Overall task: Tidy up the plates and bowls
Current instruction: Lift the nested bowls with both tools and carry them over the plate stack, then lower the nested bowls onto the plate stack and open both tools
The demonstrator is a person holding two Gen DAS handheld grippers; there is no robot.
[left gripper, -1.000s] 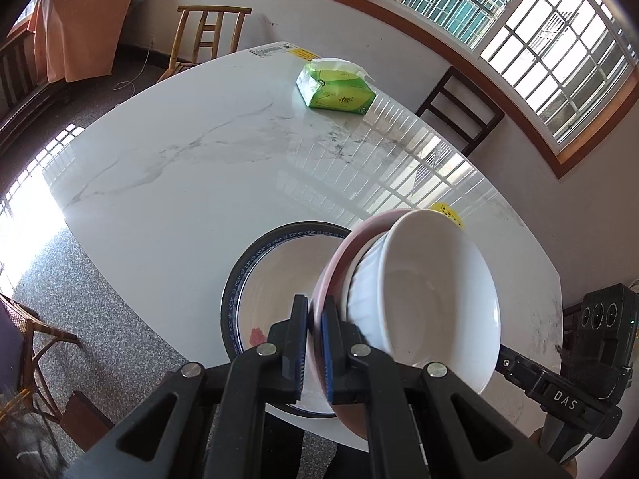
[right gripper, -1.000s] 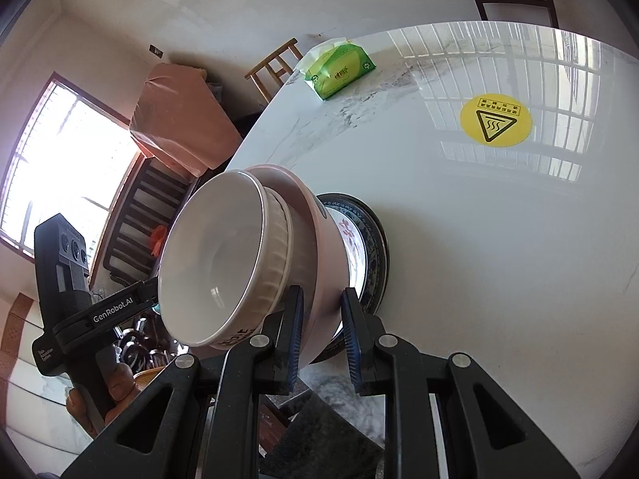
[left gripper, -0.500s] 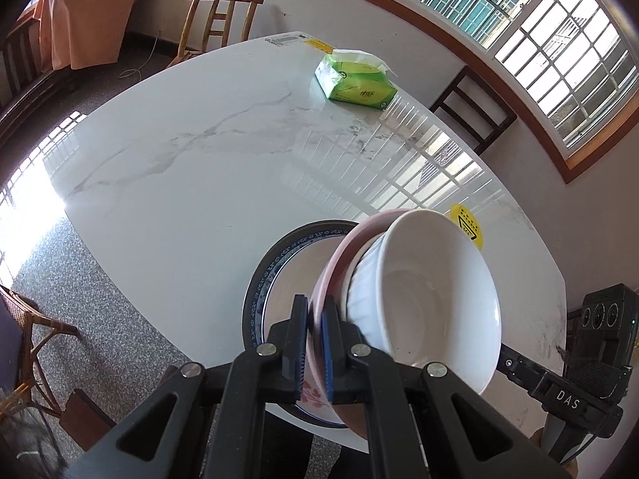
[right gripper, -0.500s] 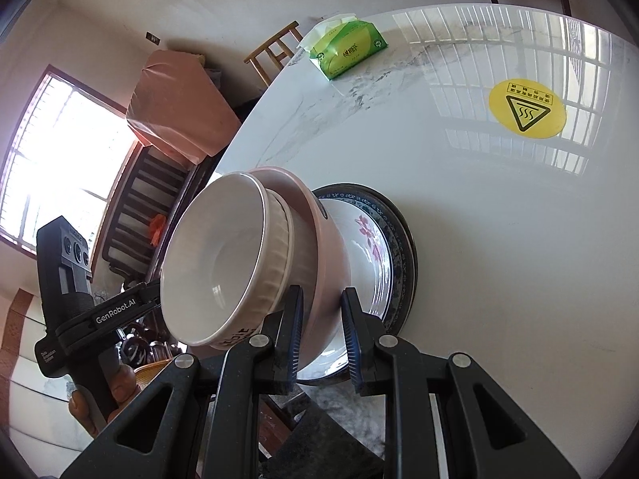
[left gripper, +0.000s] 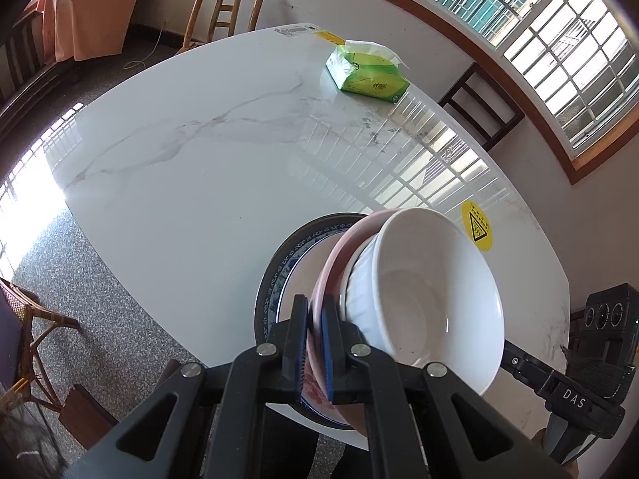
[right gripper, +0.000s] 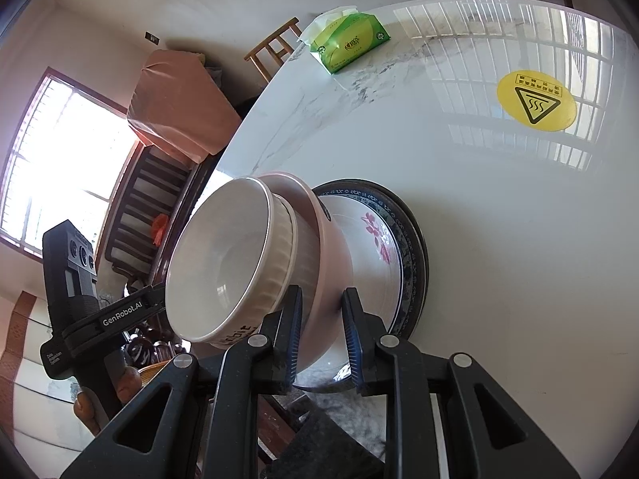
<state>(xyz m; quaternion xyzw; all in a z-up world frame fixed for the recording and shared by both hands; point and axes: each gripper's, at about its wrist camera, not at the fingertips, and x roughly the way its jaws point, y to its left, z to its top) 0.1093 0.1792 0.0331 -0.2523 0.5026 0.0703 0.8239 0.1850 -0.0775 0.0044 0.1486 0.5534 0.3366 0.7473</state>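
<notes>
Two grippers hold a stack of two bowls over the near edge of a white table. The white bowl sits inside the pink bowl. The left gripper has its jaws squeezed tight on the pink bowl's rim. The right gripper is clamped on the other side of the pink bowl, one finger inside its rim and one outside, next to the ribbed wall of the white bowl. The bowls are tipped up on their side, so the white bowl's open mouth shows in both views. Right behind and under them lies a plate with pink flowers and a blue edge, and it rests in a dark plate on the table. I cannot tell if the pink bowl touches the plate. Farther off on the table are a green tissue pack and a round yellow sticker. Wooden chairs stand by the far side of the table.
</notes>
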